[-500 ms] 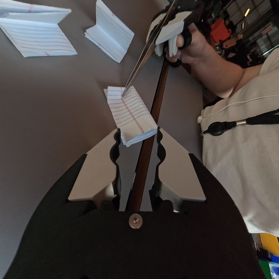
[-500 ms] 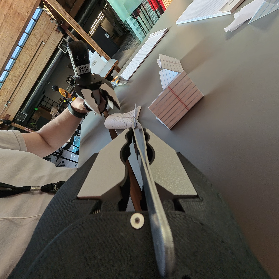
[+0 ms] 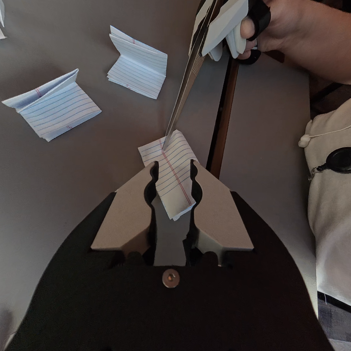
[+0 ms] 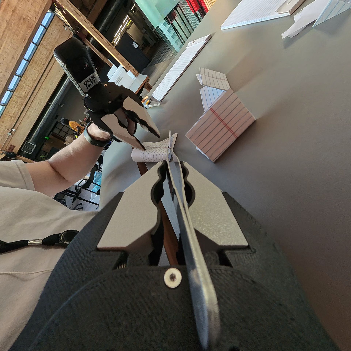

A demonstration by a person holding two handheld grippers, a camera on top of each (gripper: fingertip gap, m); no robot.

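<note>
- Left wrist view showed the left gripper point(image 3: 173, 163) with its fingers point(image 3: 131, 205) well apart, nothing clamped between them.
- A folded sheet of lined paper point(image 3: 171, 171) lay in the gap between the fingertips, flat on the grey table point(image 3: 57, 171); whether either fingertip touched the paper could not be told.
- Ahead of the fingertips, the point of a long pair of metal tweezers point(image 3: 182, 95) rested on the far end of that paper, near its red margin line.
- Right wrist view showed the right gripper point(image 4: 171, 162) with its fingers point(image 4: 136, 212) drawn close together, clamped on the tweezers point(image 4: 180, 205), which ran forward between them to the paper point(image 4: 152, 153).
- In that view the left gripper point(image 4: 150, 141) hung just over the paper's curled near end, its jaws spread.
- To the right of the left fingers ran the table's dark wooden edge point(image 3: 222, 121), close beside the paper.
- To the left of and beyond the left fingers lay two other folded lined sheets point(image 3: 55, 112) point(image 3: 138, 66), well apart from the gripper, with bare table between.
- Beyond the right fingers, one folded sheet point(image 4: 222, 127) sat near the paper, and a lined pad point(image 4: 180, 70) lay farther off.
</note>
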